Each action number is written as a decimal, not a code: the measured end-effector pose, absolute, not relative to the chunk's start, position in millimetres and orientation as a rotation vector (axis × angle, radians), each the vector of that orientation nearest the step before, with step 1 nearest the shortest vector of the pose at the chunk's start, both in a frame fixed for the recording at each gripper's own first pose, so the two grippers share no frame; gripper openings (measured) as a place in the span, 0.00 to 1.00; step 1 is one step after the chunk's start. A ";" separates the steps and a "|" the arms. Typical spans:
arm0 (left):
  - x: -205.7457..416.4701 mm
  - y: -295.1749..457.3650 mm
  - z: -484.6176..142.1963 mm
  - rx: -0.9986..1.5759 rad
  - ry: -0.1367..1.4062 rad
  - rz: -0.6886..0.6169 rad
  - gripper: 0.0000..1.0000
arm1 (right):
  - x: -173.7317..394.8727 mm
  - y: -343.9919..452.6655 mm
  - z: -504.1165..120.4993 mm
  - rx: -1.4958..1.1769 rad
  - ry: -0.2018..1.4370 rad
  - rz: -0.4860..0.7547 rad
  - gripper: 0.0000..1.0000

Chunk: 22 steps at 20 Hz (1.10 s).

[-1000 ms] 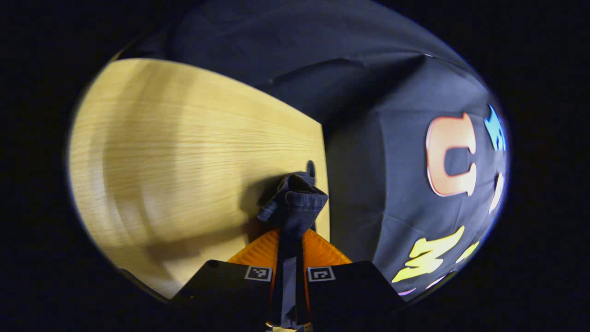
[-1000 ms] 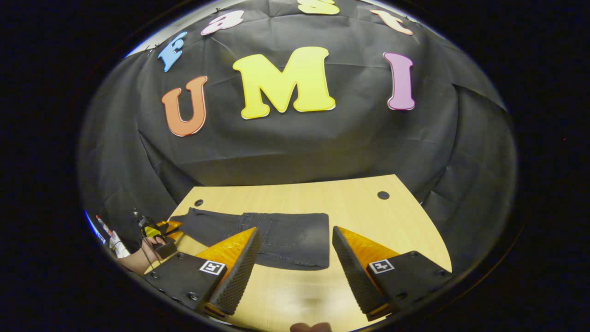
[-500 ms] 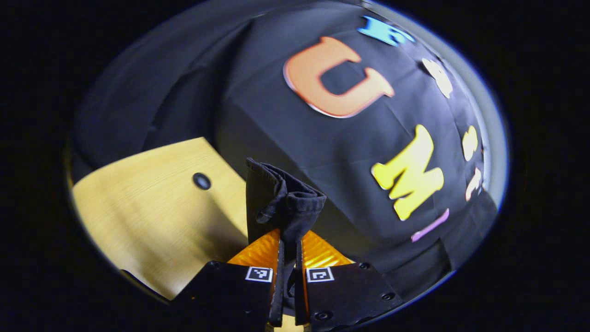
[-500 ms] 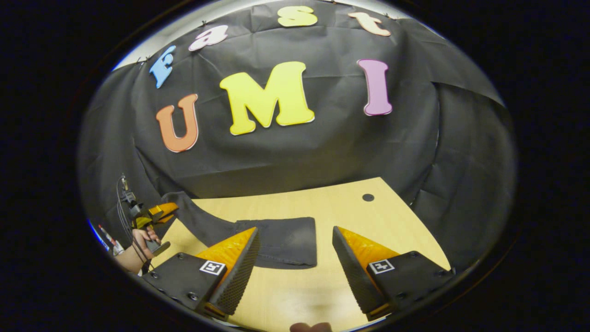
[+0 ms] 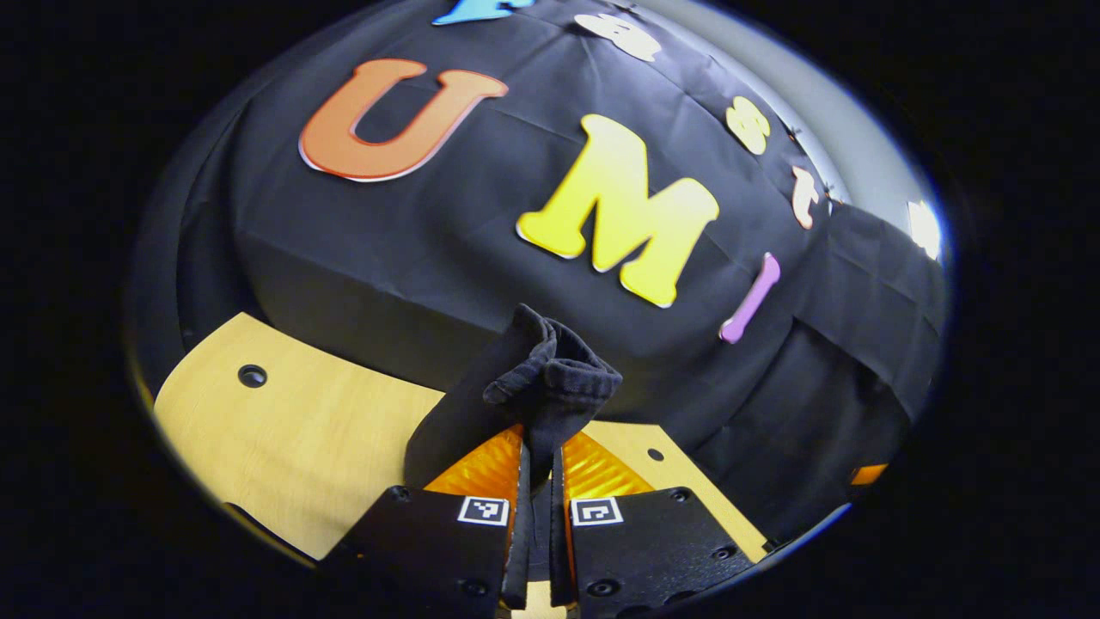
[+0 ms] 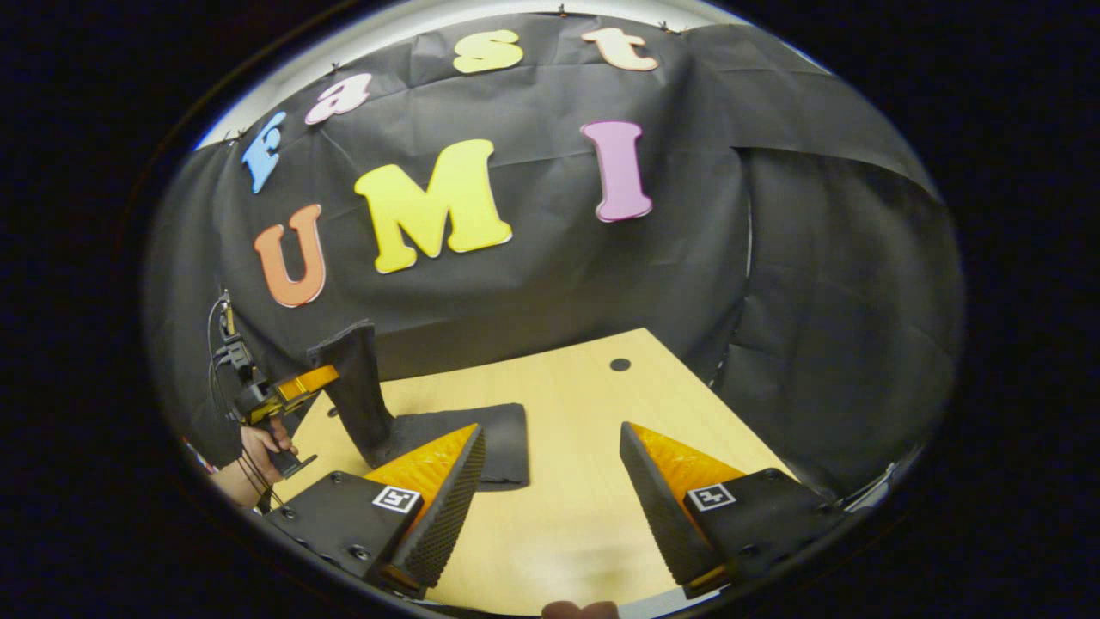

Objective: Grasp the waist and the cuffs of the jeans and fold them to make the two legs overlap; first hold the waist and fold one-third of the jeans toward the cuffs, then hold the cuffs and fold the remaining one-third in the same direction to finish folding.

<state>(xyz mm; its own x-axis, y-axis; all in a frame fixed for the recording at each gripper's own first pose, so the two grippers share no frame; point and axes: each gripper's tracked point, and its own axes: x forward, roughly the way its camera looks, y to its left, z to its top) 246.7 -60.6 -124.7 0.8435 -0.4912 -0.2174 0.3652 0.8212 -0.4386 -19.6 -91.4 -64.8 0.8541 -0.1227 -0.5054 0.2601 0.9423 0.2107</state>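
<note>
No text, brand or number can be read on the things here. The only signs are small square black-and-white coded markers, which carry a pattern and no letters. Two of them sit on the body of the left claw (image 5: 537, 447), one behind each finger. Two more sit in the same places on the right claw (image 6: 550, 481). The jeans (image 6: 481, 434) show no label that I can read, and the table (image 6: 584, 516) has no writing.

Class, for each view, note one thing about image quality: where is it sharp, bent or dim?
Left gripper view: the jeans clamped in the left tongs look sharp but dark, with folds hard to read. Right gripper view: fisheye bends the table edges; right tongs look crisp.
</note>
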 end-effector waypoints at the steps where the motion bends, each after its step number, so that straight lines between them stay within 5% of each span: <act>1: 248.2 -76.1 -132.4 -0.360 0.335 -0.481 0.12 | -25.5 -101.4 -66.3 0.282 0.510 -0.228 0.94; 11: 232.9 -181.5 -231.8 -0.072 0.410 -0.532 0.13 | -71.7 -163.0 -92.4 0.268 0.580 -0.361 0.94; 22: 227.3 -202.9 -298.5 -0.145 0.529 -0.466 0.15 | -70.4 -173.8 -122.9 0.243 0.658 -0.375 0.96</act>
